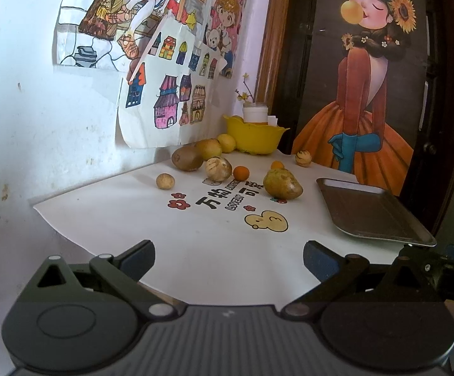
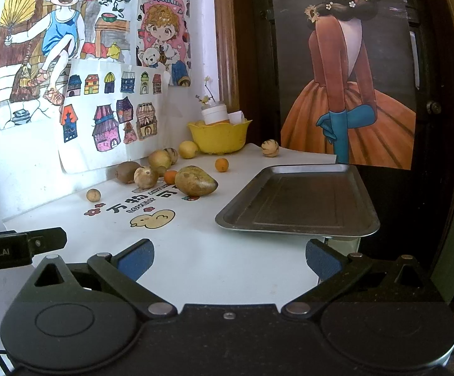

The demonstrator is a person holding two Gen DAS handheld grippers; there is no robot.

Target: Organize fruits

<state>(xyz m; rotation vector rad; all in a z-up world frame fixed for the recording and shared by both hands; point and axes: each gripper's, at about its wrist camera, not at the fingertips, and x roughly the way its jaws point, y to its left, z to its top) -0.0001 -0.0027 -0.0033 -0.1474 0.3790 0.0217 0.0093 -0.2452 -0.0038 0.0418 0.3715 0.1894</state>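
Several fruits lie on the white table: a yellow-green mango (image 1: pixel 282 184) (image 2: pixel 196 180), a brown kiwi (image 1: pixel 187 158) (image 2: pixel 127 171), two small oranges (image 1: pixel 241 173) (image 2: pixel 221 164), a lemon (image 1: pixel 226 143) (image 2: pixel 188 149) and pale round fruits (image 1: pixel 165 181) (image 2: pixel 93 195). An empty metal tray (image 1: pixel 374 213) (image 2: pixel 299 202) sits at the right. My left gripper (image 1: pixel 228 258) is open near the table's front edge, nothing between its fingers. My right gripper (image 2: pixel 229 258) is open too, just before the tray's near rim.
A yellow bowl (image 1: pixel 253 136) (image 2: pixel 218 136) holding a white jar stands at the back against the wall. Drawings hang on the wall to the left. A dark door with a poster rises behind the tray. The left gripper's body (image 2: pixel 13 247) shows at the right view's left edge.
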